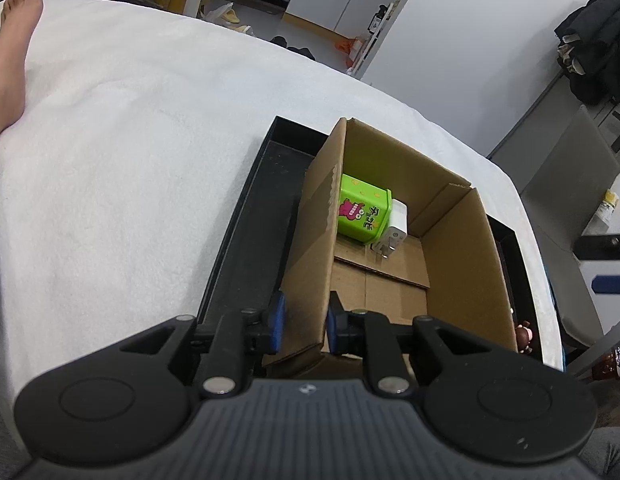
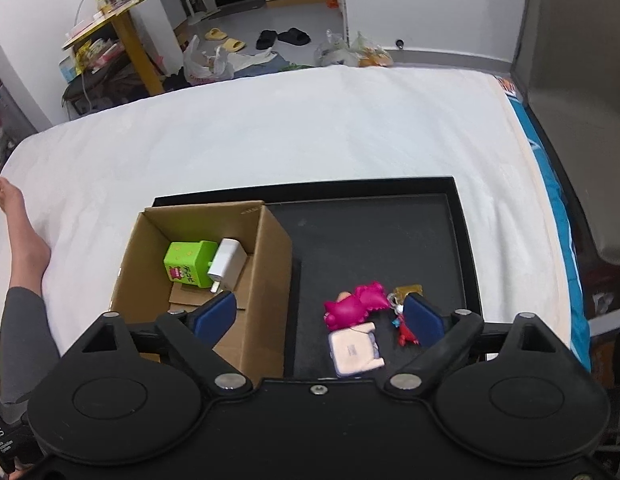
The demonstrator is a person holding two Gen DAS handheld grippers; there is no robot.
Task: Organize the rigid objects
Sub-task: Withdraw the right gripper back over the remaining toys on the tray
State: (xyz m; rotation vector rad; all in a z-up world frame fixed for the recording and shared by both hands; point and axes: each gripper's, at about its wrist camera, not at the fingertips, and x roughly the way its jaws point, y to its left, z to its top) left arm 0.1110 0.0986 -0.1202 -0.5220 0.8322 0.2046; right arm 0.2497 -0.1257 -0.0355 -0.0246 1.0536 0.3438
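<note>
The left gripper (image 1: 305,326) pinches the near wall of the corrugated cardboard box (image 1: 462,256); that thin wall could buckle or slip. The right gripper (image 2: 318,318) hangs spread wide over the black tray (image 2: 370,240), above a glossy pink toy (image 2: 356,304) and pale squarish case (image 2: 356,352). A green plastic cube (image 2: 186,264) and white charger (image 2: 228,262) lie inside the box.

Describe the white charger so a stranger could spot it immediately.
Find the black tray on the white bed, then the open cardboard box at its left end. Inside lies the charger, against a green tin: it is plain white, metal prongs showing.
</note>
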